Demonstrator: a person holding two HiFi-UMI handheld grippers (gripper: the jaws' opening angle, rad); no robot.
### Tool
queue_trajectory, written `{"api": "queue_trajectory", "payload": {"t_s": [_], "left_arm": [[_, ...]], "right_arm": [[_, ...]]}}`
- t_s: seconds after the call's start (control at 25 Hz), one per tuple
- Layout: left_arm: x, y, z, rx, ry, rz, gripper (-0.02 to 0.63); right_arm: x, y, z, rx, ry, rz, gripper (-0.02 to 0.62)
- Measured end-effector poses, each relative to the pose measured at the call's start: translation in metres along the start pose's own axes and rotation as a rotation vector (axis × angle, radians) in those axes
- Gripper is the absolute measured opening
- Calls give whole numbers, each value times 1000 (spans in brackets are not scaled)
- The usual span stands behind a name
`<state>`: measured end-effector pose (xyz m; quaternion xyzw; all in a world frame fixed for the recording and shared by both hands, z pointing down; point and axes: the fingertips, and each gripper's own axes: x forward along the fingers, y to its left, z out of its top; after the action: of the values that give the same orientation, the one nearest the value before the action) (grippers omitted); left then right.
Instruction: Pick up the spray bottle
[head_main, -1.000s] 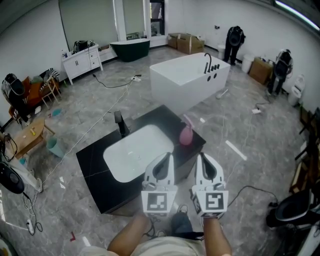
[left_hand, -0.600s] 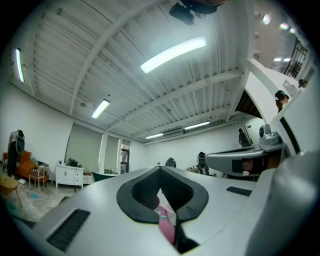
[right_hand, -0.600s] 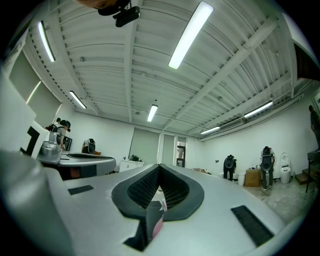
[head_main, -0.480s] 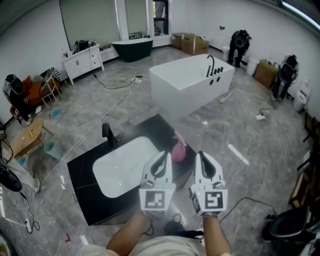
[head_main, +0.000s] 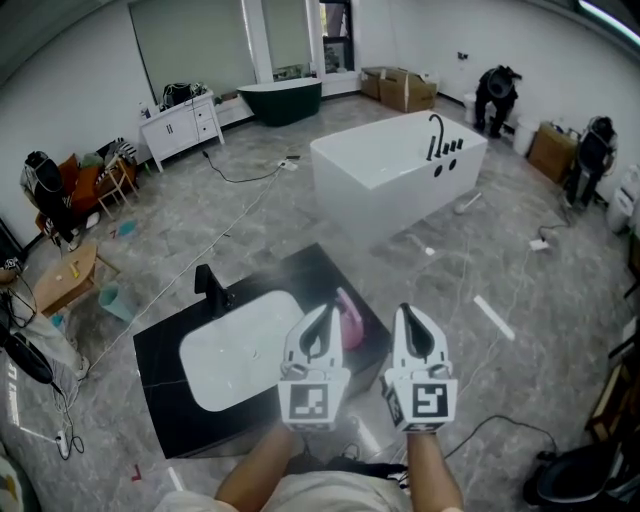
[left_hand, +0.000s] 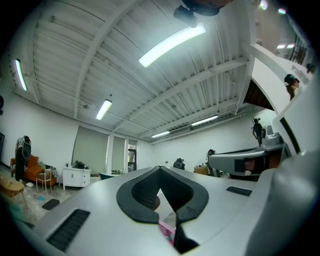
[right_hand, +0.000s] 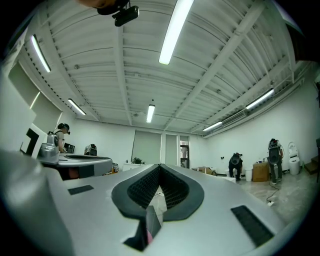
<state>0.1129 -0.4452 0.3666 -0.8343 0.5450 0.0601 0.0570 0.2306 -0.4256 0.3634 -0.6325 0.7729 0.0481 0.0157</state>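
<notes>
Left gripper (head_main: 324, 312): its jaws are pressing together with the tips meeting (left_hand: 160, 167), pinching nothing; it is hanging over the near right edge of the sink.
Right gripper (head_main: 408, 312): its jaws are likewise pressing together, tip to tip (right_hand: 160, 165), and gripping nothing; it is hanging just beside the left gripper, level with it.
Bottle (head_main: 350, 320): the pink bottle is standing upright on the counter, right of the sink, showing between the two grippers and nearer the left one, which is partly covering it. Whether either gripper is touching it, I cannot tell. A sliver of pink is showing low through the jaw gap in each gripper view (left_hand: 167, 231) (right_hand: 148, 235).
Counter (head_main: 165, 400): black, sitting low on the grey floor.
Sink (head_main: 235, 350): white, lying sunk in the counter.
Faucet (head_main: 208, 284): black, standing at the sink's far left edge.
Bathtub (head_main: 395, 175): white, sitting well beyond the counter.
Person (head_main: 497, 88): bending by the far wall.
</notes>
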Motion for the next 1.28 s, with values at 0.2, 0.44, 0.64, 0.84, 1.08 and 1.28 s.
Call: {"api": "queue_trajectory", "payload": {"t_s": [0.2,0.44,0.64,0.84,1.08,1.28], "left_arm": [[14,5,-11,-4,15,23,2],[34,21,-24,-8,35,28,2],[48,36,-34,-5,41,17,2],[57,50,-46,-13,58,14,2],[67,64,-52,-11,68,12,2],[72,70,-57,-24,72,12,2]], "right_arm": [[19,-7,-10,14,13,18,5],[47,-7,-20,17,26,21,5],[69,1,-28,5,46,33,5],[84,14,-48,-20,92,61,5],[95,35,-100,-53,227,154,15],[101,47,-144,-61,327,213,81]]}}
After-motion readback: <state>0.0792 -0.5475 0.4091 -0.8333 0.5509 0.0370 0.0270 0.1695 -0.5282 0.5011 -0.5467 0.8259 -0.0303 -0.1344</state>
